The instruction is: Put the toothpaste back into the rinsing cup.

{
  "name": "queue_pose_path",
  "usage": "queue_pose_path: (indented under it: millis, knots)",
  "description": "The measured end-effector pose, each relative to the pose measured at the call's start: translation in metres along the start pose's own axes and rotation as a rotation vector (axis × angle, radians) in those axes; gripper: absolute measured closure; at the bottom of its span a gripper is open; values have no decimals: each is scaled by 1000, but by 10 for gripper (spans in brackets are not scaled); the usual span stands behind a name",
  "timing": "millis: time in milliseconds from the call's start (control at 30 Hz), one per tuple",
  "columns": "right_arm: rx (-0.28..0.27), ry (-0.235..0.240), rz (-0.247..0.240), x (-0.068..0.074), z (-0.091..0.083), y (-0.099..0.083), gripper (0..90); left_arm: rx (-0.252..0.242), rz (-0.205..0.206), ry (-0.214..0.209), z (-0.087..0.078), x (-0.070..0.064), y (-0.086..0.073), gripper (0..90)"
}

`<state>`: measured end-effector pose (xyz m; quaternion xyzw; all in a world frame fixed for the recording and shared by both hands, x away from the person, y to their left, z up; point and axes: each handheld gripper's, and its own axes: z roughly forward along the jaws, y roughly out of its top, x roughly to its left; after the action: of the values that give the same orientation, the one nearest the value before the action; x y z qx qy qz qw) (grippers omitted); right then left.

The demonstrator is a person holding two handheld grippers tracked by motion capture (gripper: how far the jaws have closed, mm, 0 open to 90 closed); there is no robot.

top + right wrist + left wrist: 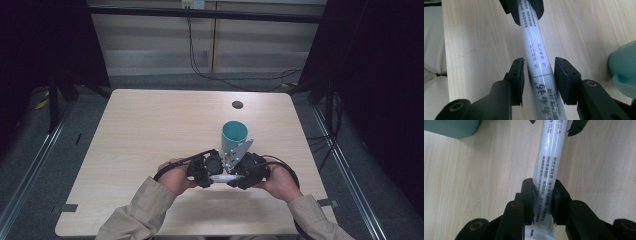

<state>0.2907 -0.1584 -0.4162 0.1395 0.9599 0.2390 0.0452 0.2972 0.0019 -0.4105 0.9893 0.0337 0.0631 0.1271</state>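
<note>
I see a white toothpaste tube (221, 178) held level over the wooden worktop (150, 130), its long axis running left to right between my tools. Left hand-held gripper (541, 200) clamps one end; right hand-held gripper (537, 81) stands slightly apart around the other. Teal cup (234, 137) just beyond.

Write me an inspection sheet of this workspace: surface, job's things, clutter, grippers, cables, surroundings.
Surface: light wooden table with a dark round hole.
Job's things: white toothpaste tube held level between both grippers; teal cup upright just behind them.
Clutter: nothing seen.
Grippers: left gripper clamped on the tube's crimped end; right gripper open, its jaws standing either side of the tube with gaps.
Cables: black cable hanging down the back wall onto the floor.
Surroundings: dark curtains on both sides, grey floor.
</note>
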Motion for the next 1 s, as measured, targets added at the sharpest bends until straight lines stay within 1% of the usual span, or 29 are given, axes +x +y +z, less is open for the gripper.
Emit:
queue_pose_path:
  millis: [100, 133, 167, 200, 267, 300, 367, 400, 433, 467, 533, 567, 633, 667, 700, 733, 767, 800, 833, 900, 933, 967, 1000]
  knots:
    - [4, 4, 10, -1, 2, 0, 601, 6, 1, 0, 0, 0, 0, 752]
    - [4, 6, 13, -1, 2, 0, 618, -8, 10, -4, 0, 0, -1, 751]
    - [18, 14, 21, -1, 3, -1, 631, -8, 5, -11, 0, 0, -1, 751]
    - [10, 13, 10, -1, 4, -2, 631, -13, 3, -8, 0, -1, -1, 750]
    - [15, 12, 19, -1, 4, -2, 631, -16, 7, -13, 0, 1, -2, 750]
    - [6, 6, 11, -1, 5, -3, 631, -28, 4, -8, 0, 1, -3, 750]
    - [-3, 9, 12, 0, 4, -5, 641, -38, 6, -22, -1, 2, -4, 750]
    - [-9, 7, 7, 0, 4, -5, 649, -46, 0, -34, -1, 1, -5, 749]
    - [-10, 19, 2, 0, 4, -7, 654, -48, 3, -40, -1, 2, -5, 749]
    - [-9, 23, 1, 0, 3, -7, 655, -58, 5, -40, -1, 2, -5, 749]
    - [-20, 25, 2, -1, 4, -9, 652, -54, 10, -44, -2, 2, -4, 750]
    - [-17, 24, -7, -1, 4, -9, 652, -56, 14, -45, -3, 2, -4, 750]
    - [-16, 31, -2, 0, 5, -9, 649, -63, 13, -48, -4, 2, -4, 750]
    - [-15, 31, 12, 1, 6, -9, 649, -71, 6, -50, -5, 1, -4, 751]
    - [-9, 32, -4, 0, 6, -10, 646, -71, 11, -56, -6, 2, -4, 751]
    - [-11, 33, -7, 0, 6, -10, 644, -96, -7, -65, -7, 2, -4, 751]
    - [-7, 31, -9, 0, 7, -10, 640, -113, -17, -76, -9, 2, -4, 751]
    - [-1, 26, -14, 0, 8, -10, 637, -130, -16, -84, -12, 4, -4, 752]
    - [3, 20, -24, 1, 10, -9, 635, -133, -19, -88, -14, 4, -4, 752]
    - [6, 23, -20, 1, 11, -9, 643, -136, -14, -87, -15, 4, -4, 753]
    - [5, 19, -31, 1, 12, -9, 665, -139, -12, -87, -16, 3, -4, 752]
    - [10, 35, -49, 2, 11, -8, 683, -141, -3, -92, -17, 3, -4, 751]
    - [21, 35, -41, 3, 10, -7, 694, -146, -1, -92, -18, 4, -5, 749]
